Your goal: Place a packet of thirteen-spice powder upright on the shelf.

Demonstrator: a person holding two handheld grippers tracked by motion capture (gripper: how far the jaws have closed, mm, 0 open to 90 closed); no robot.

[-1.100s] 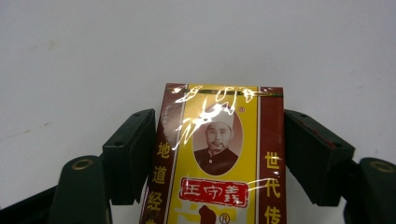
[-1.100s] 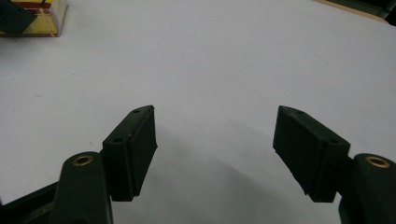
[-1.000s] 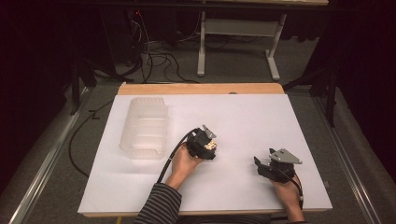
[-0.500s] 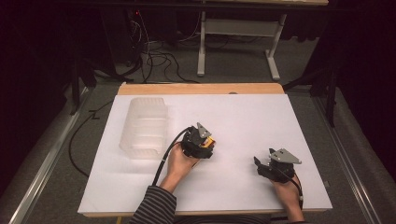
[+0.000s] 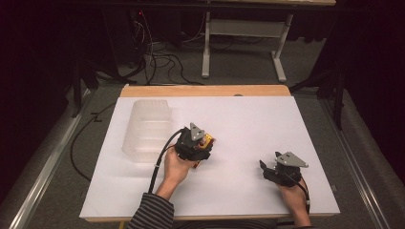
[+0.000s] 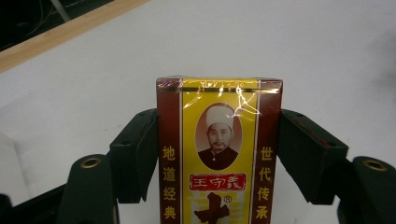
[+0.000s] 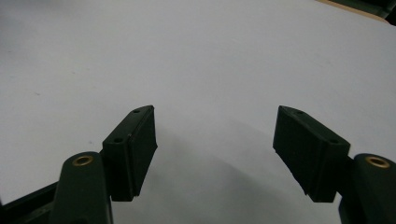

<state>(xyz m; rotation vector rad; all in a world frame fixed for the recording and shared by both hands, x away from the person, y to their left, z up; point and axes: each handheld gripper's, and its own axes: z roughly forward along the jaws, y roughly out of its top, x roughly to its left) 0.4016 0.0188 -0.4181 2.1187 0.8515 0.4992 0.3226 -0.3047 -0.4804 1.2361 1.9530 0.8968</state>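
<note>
1. The yellow and red box (image 6: 219, 154) in the left gripper (image 6: 219, 154) looks like card wrapped in glossy, crinkled clear film that catches the light.
2. The pads (image 7: 137, 149) of the right gripper (image 7: 219, 149) look like matt black rubber or plastic.
3. The table (image 5: 248, 114) has a smooth, matt white top and a bare wooden far edge.
4. The container (image 5: 145, 129) near the left edge is cloudy, translucent plastic.
5. The sleeve (image 5: 150, 212) is striped cloth.

black two-jaw tool (image 5: 203, 147), striped sleeve (image 5: 152, 212)

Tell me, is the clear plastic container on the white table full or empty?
Empty, as far as the high view shows: the clear plastic container looks see-through with nothing inside, and the white table shows through its walls.
</note>
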